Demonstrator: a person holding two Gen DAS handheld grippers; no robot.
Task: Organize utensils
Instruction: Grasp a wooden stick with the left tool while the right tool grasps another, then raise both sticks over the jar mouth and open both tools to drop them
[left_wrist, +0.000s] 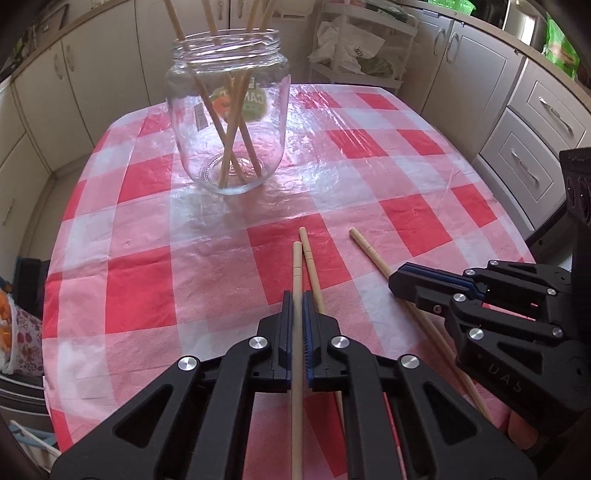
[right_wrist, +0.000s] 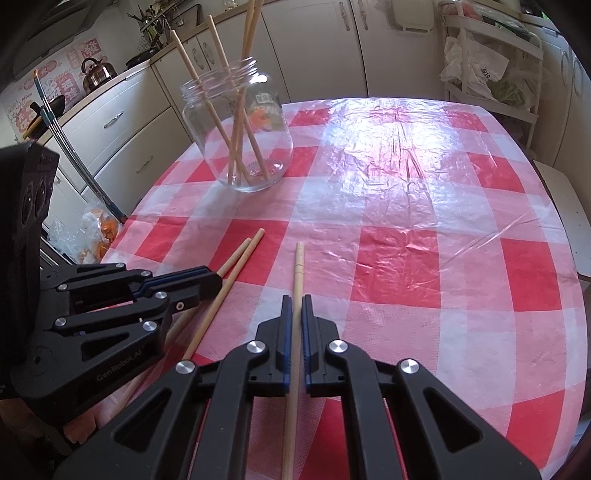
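Left gripper (left_wrist: 296, 295) clamped on one chopstick (left_wrist: 297, 266), the stick running lengthwise between the blue pads with its blunt end projecting ahead. Right gripper (right_wrist: 294, 297) likewise closed on a second chopstick (right_wrist: 298, 264), held the same way. Each stick is gripped along its length rather than across it, an arrangement that probably lets the tip be aimed at a narrow opening. A third chopstick (left_wrist: 309, 254) lies loose on the checked tablecloth (left_wrist: 406, 218), just beside the left gripper's stick and crossing under it near the pads. All three sit close to the near edge of the tabletop, the two grippers side by side and near one another.

The glass jar (left_wrist: 229, 122) stands upright toward the far left corner, well apart from both grippers, and already holds several chopsticks (left_wrist: 236, 110) leaning against its rim. Its mouth is open and partly occupied, so the free gap for a new stick looks limited. Between grippers and jar the cloth is bare, giving open room to carry either stick forward; the right half of the tabletop is equally unobstructed. Cabinets (right_wrist: 122, 122) surround the table beyond its edges.
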